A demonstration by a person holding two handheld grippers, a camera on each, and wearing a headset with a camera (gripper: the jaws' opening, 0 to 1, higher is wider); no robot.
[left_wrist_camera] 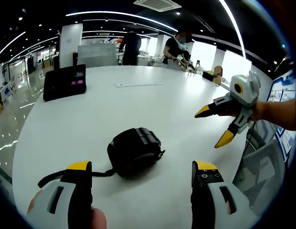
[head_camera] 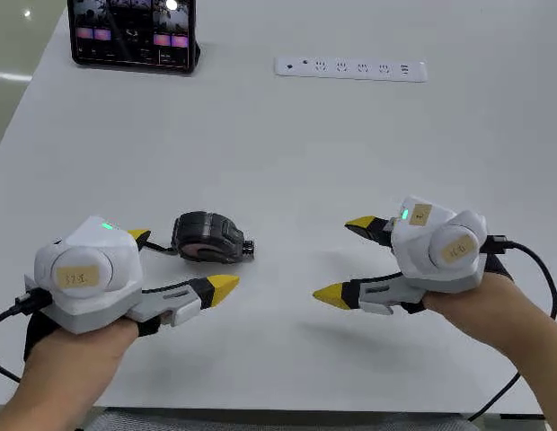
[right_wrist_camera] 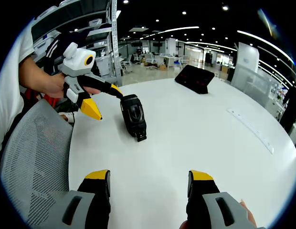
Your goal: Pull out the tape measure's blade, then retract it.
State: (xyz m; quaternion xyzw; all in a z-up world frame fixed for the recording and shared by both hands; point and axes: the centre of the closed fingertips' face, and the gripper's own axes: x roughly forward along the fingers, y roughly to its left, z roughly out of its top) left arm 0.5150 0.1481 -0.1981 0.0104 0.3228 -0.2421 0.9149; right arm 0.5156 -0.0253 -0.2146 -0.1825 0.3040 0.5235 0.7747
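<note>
- Nearest to us, the left gripper point(head_camera: 181, 259) is a white, faceted hard-plastic shell on grey and black jaws capped with glossy yellow wedge tips. The jaws are spread wide and grasp nothing.
- Its round tan sticker carries marks too blurred for us to read.
- Beside it, the right gripper point(head_camera: 343, 259) has the same build. Its jaws are likewise released and empty, and its tips point towards the left gripper.
- A grey mesh chair point(right_wrist_camera: 33, 152) with a woven, see-through back stands at the table's near side in the right gripper view, partly cut off.
- Just beyond the left jaw tips lies the tape measure point(head_camera: 207, 237), flat on the table and in line with the gap between them. It is a squat, rounded black housing with a ribbed, rubbery look.
- We see little of the blade: a small end hook point(head_camera: 249, 247) juts from the housing mouth, and the rest is inside.
- A thin black strap point(left_wrist_camera: 48, 178) trails from the housing past one left jaw. We cannot tell whether it touches that jaw.
- The table point(head_camera: 278, 135) is smooth, matte white and broad.
- Farther off lies a long white power strip point(head_camera: 350, 68), flat and hard-edged.
- At the far corner a dark tablet point(head_camera: 133, 34) stands tilted. Its top is cut off and its glowing screen is too small for us to make out.
</note>
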